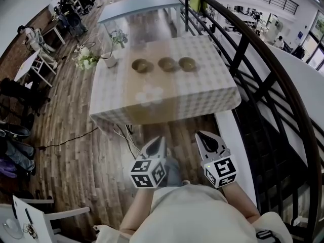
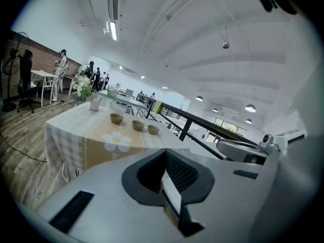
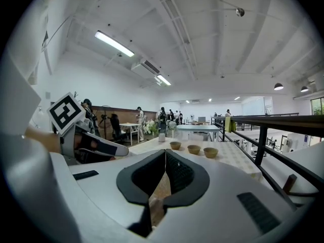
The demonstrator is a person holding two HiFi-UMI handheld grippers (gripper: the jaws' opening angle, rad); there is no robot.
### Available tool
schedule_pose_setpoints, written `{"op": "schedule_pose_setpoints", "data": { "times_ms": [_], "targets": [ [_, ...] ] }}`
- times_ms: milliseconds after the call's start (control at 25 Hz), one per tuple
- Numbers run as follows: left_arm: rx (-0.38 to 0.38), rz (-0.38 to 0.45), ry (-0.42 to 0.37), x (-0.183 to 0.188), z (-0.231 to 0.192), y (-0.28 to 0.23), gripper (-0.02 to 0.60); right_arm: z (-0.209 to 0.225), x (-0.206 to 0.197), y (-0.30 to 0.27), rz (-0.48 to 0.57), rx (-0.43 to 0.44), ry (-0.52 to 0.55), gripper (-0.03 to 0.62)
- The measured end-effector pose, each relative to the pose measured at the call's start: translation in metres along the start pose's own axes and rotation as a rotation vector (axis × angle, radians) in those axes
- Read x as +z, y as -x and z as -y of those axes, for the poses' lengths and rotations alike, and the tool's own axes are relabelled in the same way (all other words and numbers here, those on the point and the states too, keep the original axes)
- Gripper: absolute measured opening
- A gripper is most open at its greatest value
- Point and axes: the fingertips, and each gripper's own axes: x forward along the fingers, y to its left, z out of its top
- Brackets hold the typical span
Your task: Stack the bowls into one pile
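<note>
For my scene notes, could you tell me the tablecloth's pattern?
Tablecloth: pale checks, tan flowered centre band; head view.

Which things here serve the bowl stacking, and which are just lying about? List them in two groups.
For the job:
- left bowl, middle bowl, right bowl, in a row
- table under them
- left gripper and right gripper, both shut and empty

Lying about:
- vase
- white flowers
- floor cable
- railing

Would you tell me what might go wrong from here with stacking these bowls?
The left gripper and right gripper are shut, short of the table; they must open before grasping. The flower vase stands beside the end bowl and might be knocked. The floor cable could catch a foot.
</note>
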Motion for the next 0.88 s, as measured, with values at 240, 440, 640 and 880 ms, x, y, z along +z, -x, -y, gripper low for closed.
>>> {"op": "schedule_pose_setpoints", "data": {
  "times_ms": [240, 440, 640, 880],
  "targets": [
    [-0.014, -0.004, -0.008, 0.026, -0.021, -0.036, 0.003, 0.020, 0.013, -0.041, 0.002, -0.017, 0.009, 0.002],
    [-0.011, -0.005, -0.004, 0.051, -0.048, -0.067, 0.003, 0.033, 0.021, -0.087, -0.004, -0.007, 0.011, 0.002],
    [-0.004, 0.003, 0.010, 0.082, -0.082, -0.098, 0.003, 0.043, 0.036, -0.142, -0.001, 0.009, 0.010, 0.002],
    [0.017, -0.004, 0.016, 0.112, -0.118, -0.127, 0.003, 0.052, 0.053, -0.196, 0.005, 0.023, 0.011, 0.002]
  ]
}}
